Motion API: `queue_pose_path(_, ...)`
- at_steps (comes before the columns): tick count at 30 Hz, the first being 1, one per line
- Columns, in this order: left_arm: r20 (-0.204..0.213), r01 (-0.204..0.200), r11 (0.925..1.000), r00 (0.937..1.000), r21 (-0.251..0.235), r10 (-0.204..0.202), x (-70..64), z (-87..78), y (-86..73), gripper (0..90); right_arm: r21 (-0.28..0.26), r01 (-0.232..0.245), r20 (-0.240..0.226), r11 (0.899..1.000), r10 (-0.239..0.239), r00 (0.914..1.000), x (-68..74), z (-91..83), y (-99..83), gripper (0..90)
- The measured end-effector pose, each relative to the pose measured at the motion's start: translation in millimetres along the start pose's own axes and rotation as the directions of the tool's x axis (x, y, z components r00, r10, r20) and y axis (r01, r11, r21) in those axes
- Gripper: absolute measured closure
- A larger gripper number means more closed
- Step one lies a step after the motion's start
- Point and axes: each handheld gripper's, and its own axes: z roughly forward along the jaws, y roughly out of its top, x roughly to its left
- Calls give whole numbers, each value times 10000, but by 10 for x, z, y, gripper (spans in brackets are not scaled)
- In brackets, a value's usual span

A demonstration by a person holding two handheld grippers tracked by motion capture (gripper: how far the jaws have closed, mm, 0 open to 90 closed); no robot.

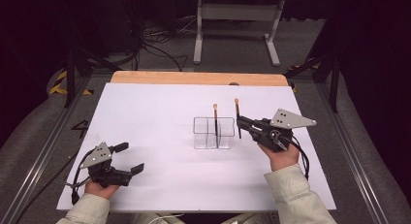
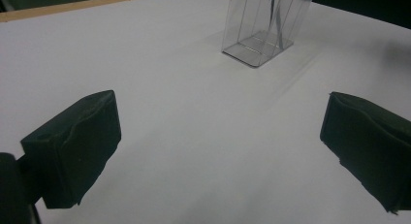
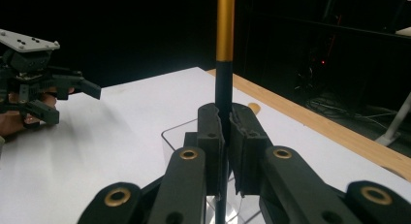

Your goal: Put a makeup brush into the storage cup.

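Right gripper view: right gripper [image 3: 225,124] clenched on upright brush [image 3: 225,64]; left gripper [image 1: 128,158] gapes wide.

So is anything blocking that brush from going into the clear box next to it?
Nothing visible does. The right claw holds the brush upright just beside the clear box; another brush already stands in one compartment.

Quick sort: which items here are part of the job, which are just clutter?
In play: thin black gold-banded brush clamped in right hand-held gripper; clear plastic divided holder; second black brush standing inside.
Idle: open left hand-held gripper; wooden table edge; white metal stand.
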Motion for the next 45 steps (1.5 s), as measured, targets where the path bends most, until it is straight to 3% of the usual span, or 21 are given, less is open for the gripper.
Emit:
queue_pose_path(10,-41,119,9999,9999,48,-119,1,9,-3,17,-328,131,-230,9994,-138,9996,0,202,98,838)
queue_pose_path(26,-37,145,9998,9999,136,-145,9,16,-6,18,-501,-82,-549,9987,54,9985,-22,465,149,838)
queue_pose_path(45,-19,169,9998,9999,128,-169,5,22,-7,18,-905,-127,-871,9958,48,9962,13,683,159,837)
